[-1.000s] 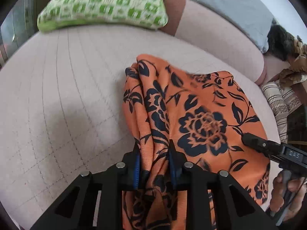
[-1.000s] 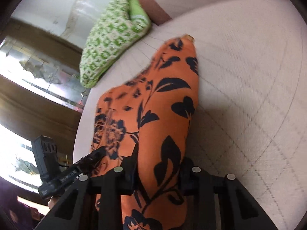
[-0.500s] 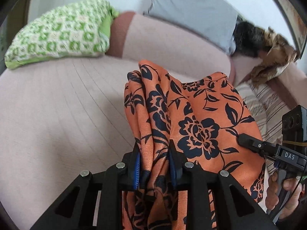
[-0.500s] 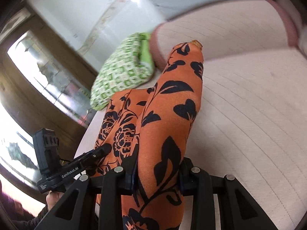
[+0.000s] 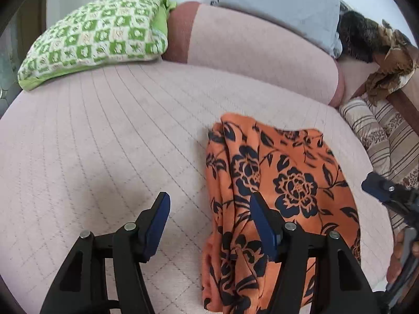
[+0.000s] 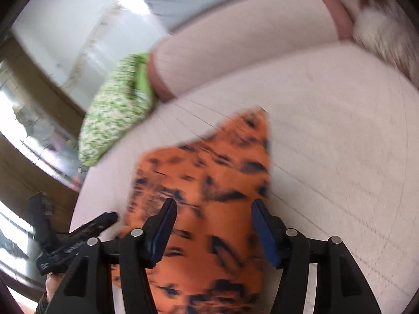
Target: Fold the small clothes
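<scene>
An orange garment with a dark blue flower print (image 5: 277,191) lies on the pale pink quilted bed (image 5: 104,144). My left gripper (image 5: 209,204) is open, its jaws spread wide above the garment's left edge. In the blurred right wrist view the same garment (image 6: 209,172) lies under my right gripper (image 6: 213,209), which is open too. The other gripper shows at the right edge of the left view (image 5: 387,193) and at the lower left of the right view (image 6: 78,233).
A green and white checked pillow (image 5: 97,39) lies at the head of the bed by a pink bolster (image 5: 256,52) and a grey pillow (image 5: 282,2). Striped bedding (image 5: 379,133) and a brown crumpled cloth (image 5: 392,60) sit at the right.
Both grippers have opened and let go of the orange garment. It has dropped from being held up onto the bed.
</scene>
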Motion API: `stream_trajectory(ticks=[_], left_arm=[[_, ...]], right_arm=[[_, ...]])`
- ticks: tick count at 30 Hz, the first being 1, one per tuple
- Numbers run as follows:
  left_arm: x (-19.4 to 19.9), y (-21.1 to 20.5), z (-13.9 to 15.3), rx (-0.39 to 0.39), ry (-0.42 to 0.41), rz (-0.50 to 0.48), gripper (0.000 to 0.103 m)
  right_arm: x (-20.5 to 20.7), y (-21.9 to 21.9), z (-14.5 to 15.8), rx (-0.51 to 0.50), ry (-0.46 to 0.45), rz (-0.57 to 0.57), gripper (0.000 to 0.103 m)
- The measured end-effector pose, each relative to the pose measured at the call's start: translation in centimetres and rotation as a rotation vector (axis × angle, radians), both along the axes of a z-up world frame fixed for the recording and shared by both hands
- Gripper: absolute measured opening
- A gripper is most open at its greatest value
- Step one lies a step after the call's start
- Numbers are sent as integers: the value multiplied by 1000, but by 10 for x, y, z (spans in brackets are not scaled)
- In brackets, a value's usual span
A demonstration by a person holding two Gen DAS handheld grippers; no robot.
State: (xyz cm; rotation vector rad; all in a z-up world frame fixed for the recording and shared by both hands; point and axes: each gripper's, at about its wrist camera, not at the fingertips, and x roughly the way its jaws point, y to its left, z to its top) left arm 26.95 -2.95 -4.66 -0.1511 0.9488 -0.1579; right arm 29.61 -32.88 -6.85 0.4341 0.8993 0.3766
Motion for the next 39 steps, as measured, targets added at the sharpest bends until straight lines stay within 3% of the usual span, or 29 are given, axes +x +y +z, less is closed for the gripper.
stream_trajectory(ticks=[3,6,10,16,18,21,26,29,31,33,39], left_arm=[[-5,2,2,-2,3,2,64],[-2,2,-1,0,10,1,64],[-4,0,-10,-5,39,-3,64],[-2,-3,-20,13,44,-17,64],[-3,-2,-21,11,47,-13,65],[-9,0,-19,14,53,-9,67],[-27,-4,-9,69,39,4,75],[-53,-7,3,95,14,5,81],[-76,-8,11,135,-18,34,85],[-95,-9,18,144,-26,51,85],[-138,-20,41,72,-40,50,87]], right_arm=[[-6,27,24,7,-70,89,75],[2,48,16,-10,-53,154,76],[25,40,-33,-42,120,81,76],[26,46,1,-28,15,94,80],[34,44,-6,-39,31,77,85],[47,38,-37,-52,128,45,85],[10,43,4,-109,13,32,85],[-33,66,27,-231,-59,39,87],[-68,85,36,-306,-84,30,96],[-98,98,39,-353,-77,9,103],[-173,122,31,-416,-44,-56,103]])
